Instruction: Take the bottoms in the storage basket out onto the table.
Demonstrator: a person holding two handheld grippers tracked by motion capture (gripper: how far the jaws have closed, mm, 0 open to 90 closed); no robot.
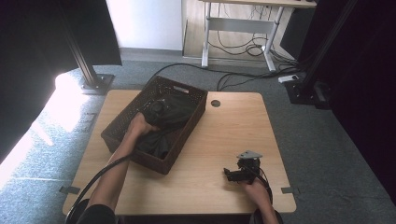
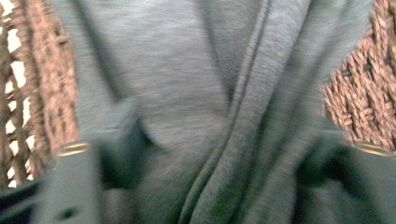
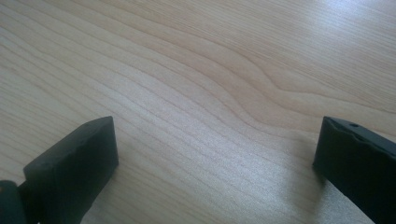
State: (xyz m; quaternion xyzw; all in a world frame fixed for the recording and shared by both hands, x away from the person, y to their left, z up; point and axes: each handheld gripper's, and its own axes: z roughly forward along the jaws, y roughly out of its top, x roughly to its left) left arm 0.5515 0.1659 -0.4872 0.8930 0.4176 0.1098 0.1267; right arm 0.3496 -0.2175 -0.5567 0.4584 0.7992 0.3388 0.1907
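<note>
Far left of the high view: mostly glare on the carpet and a dark curtain, nothing readable there. Left of centre on the wooden table (image 1: 224, 135), a dark wicker basket (image 1: 187, 140) sitting at an angle, stuffed with a dark garment (image 1: 175, 114). Hard to say what kind of garment, just a crumpled black heap from up there. Left hand (image 1: 138, 126) buried in the basket on top of the cloth, hiding the left gripper (image 1: 156, 108) almost completely; only a dark lump past the knuckles.

Left gripper view, pretty blurry: grey-looking folds of the garment (image 2: 187, 93) with a stitched seam running down the middle, basket weave (image 2: 364, 93) poking in at both edges. Jaws smeared at the lower left and lower right corners, cloth bunched between them, partly closed. Can't tell whether the pads actually pinch the fabric yet.

Lower right of the high view: right gripper (image 1: 232, 173) resting low over bare table, the hand behind it cut off by the bottom edge. Right gripper view: jaws spread wide at the lower corners, just wood grain (image 3: 201, 93) between them, holding nothing.
</note>
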